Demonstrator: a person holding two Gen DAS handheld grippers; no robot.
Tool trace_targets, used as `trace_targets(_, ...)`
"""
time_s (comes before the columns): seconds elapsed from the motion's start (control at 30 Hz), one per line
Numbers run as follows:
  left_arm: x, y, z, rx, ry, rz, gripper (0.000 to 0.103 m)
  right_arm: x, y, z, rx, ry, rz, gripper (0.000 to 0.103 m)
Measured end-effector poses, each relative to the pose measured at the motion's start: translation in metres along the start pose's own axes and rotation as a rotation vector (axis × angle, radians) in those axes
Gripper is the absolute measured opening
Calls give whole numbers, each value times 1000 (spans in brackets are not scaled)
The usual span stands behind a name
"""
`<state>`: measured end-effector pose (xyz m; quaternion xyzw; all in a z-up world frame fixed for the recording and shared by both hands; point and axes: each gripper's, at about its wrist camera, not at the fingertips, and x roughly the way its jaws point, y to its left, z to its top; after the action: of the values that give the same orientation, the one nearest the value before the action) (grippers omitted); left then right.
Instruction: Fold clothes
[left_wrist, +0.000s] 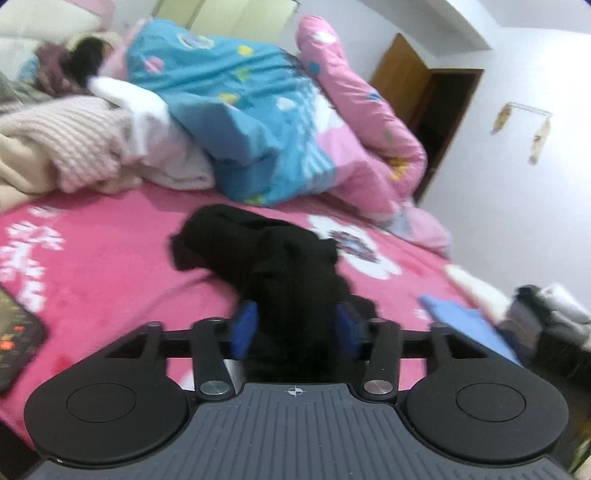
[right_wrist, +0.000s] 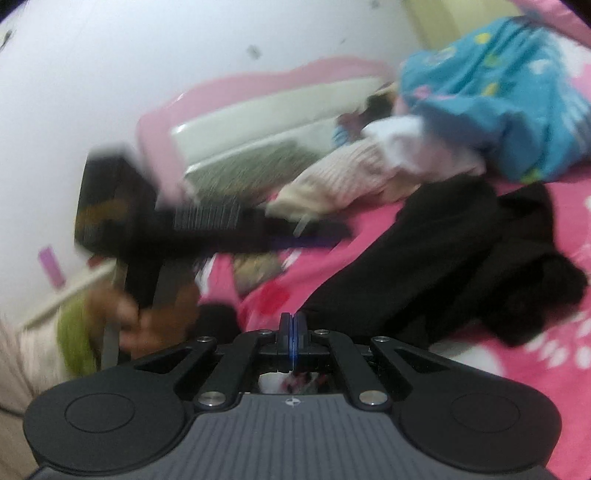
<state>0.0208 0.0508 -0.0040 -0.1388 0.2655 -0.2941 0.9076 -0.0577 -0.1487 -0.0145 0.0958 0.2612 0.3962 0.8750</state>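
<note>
A crumpled black garment (left_wrist: 280, 258) lies on the pink bed sheet (left_wrist: 110, 266). My left gripper (left_wrist: 295, 328) is open, its blue pads (left_wrist: 243, 328) set wide apart on either side of a bunched part of the garment. In the right wrist view the same garment (right_wrist: 461, 258) spreads across the bed to the right. The left gripper (right_wrist: 325, 236) shows there blurred, reaching in from the left with a hand (right_wrist: 147, 317) on its handle. My right gripper (right_wrist: 291, 328) is shut with nothing between its pads, just short of the garment's near edge.
A blue and pink quilt (left_wrist: 258, 110) is heaped at the back of the bed. A pale knit sweater (left_wrist: 74, 140) and a white garment (left_wrist: 159, 140) lie beside it. A blue cloth (left_wrist: 465, 325) sits at the right edge. A dark flat pad (left_wrist: 14, 332) lies far left.
</note>
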Motion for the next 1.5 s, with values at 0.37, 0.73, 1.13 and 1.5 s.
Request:
trace_targets(0.37,49,-22,-12,104,118,94,62,4,24,-42,-39,121,27,1)
trace_targets(0.73,24,7,-5,-42,38,163,18,-69,-23,-20,137,-39,-173,44)
trace_targets(1.13,-9,71,-7,-337,-114,406,13,-23,-127,56,315,-131,-416,72)
trace_targets(1.5,-7,34,-15,-86,-70,94,103,57,-191,87,411,26,-352,91)
